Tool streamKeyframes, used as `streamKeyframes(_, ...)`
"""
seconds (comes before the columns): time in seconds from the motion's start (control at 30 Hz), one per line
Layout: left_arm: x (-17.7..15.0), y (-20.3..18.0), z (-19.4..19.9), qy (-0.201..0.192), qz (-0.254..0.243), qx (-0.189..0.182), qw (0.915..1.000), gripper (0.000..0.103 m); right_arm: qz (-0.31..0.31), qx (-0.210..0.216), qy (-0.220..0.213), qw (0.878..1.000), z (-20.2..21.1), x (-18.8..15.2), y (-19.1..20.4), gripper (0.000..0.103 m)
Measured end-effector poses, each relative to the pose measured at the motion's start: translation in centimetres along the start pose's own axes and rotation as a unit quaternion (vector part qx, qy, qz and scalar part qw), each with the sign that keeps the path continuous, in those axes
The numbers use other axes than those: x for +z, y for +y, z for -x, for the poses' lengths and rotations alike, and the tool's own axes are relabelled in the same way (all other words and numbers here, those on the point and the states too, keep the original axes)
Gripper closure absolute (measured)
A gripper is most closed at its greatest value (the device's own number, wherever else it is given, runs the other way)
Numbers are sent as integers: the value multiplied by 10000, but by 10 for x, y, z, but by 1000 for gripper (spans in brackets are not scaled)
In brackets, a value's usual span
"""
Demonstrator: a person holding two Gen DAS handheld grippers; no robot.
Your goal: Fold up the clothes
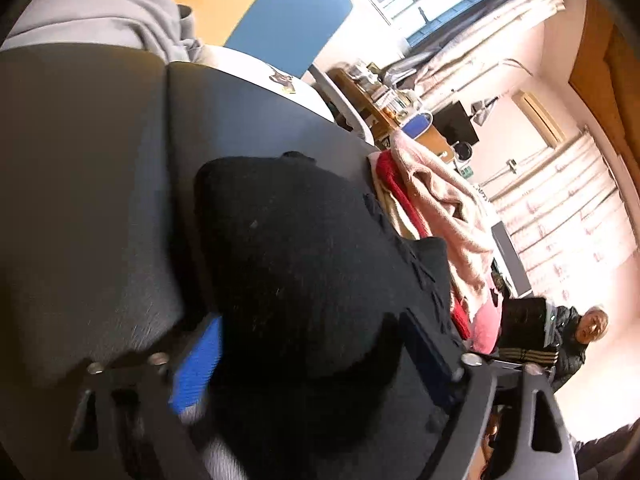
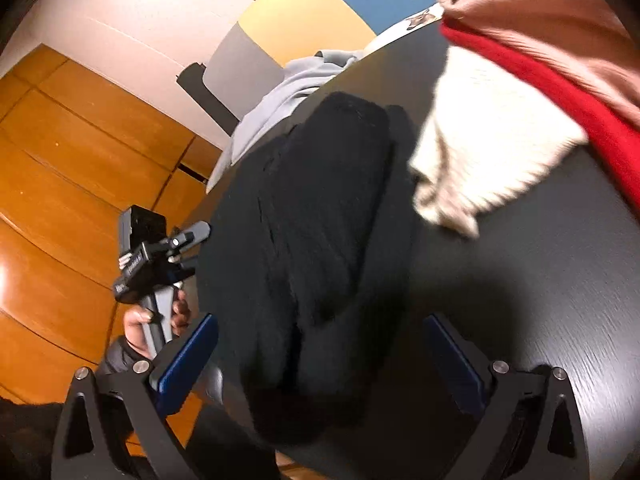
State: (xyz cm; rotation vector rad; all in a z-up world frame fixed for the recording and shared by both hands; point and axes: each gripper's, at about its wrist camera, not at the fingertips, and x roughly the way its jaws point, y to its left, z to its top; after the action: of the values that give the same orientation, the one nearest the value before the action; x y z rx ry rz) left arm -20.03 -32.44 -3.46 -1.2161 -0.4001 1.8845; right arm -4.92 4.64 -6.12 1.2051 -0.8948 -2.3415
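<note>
A black garment [image 1: 296, 264] lies bunched in a long bundle on the dark table [image 1: 100, 160]. My left gripper [image 1: 312, 360] is open, its blue-padded fingers [image 1: 196, 364] straddling the near end of the bundle. In the right wrist view the same black garment [image 2: 328, 220] runs lengthwise away from me, its near end at the table's front edge. My right gripper [image 2: 320, 360] is open too, with one finger on each side of that end. The left gripper [image 2: 156, 264] shows there beyond the table's left edge, held by a hand [image 2: 144, 324].
A grey hoodie [image 1: 112, 20] [image 2: 280, 92] lies at the far end of the table [image 2: 540, 280]. A pile of pink [image 2: 540, 12], red [image 2: 560, 92] and cream clothes [image 2: 492, 152] sits to the right. A person [image 1: 576, 340] sits in the background. Wooden floor [image 2: 60, 160] lies left.
</note>
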Motion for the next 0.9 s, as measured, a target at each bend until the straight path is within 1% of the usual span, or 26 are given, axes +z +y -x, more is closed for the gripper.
streamKeyframes(0.07,5,-2,-6,40,-75,7,10000,12,98,50,40,9999,-14,10,4,0)
streamKeyframes(0.23,11,-3,-15,185,86,-157,9997,11,188,21,-61,9998,-38,21,16,0)
streamKeyframes(0.3,14,-3,-18,243,150,-222,9993,12,224,30,-156,9996,-39,21,17,0)
streamKeyframes(0.37,17,-4,-21,301,214,-287,9989,18,247,49,-263,9993,-38,18,16,0)
streamKeyframes(0.43,19,-4,-25,359,278,-352,9983,34,304,39,-295,9991,-37,16,17,0)
streamKeyframes(0.5,19,1,-26,383,469,-510,9969,44,350,2,-296,9990,-35,16,17,1)
streamKeyframes(0.57,17,6,-30,519,726,-683,9937,48,291,-164,-346,9988,-33,18,15,16)
streamKeyframes(0.6,16,8,-33,601,860,-769,9915,48,195,-251,-383,9988,-31,19,11,39)
streamKeyframes(0.63,14,11,-35,684,992,-855,9890,49,37,-232,-418,9989,-29,18,4,52)
streamKeyframes(0.67,13,11,-36,706,1036,-857,9884,50,-50,-166,-462,9988,-27,16,0,54)
streamKeyframes(0.7,13,9,-36,688,1020,-805,9891,53,-8,-163,-527,9985,-26,14,-1,55)
streamKeyframes(0.73,11,6,-34,659,943,-704,9909,57,33,-161,-592,9981,-24,11,-2,55)
streamKeyframes(0.77,9,1,-33,622,826,-571,9930,58,99,-138,-655,9977,-23,8,-2,54)
streamKeyframes(0.83,0,-6,-20,479,735,-454,9951,65,221,-90,-689,9973,-20,5,0,49)
streamKeyframes(0.87,-6,-8,-13,399,707,-414,9958,67,294,-121,-577,9978,-20,5,2,47)
streamKeyframes(0.9,-12,-11,-5,319,679,-374,9965,70,356,-137,-416,9984,-21,6,5,40)
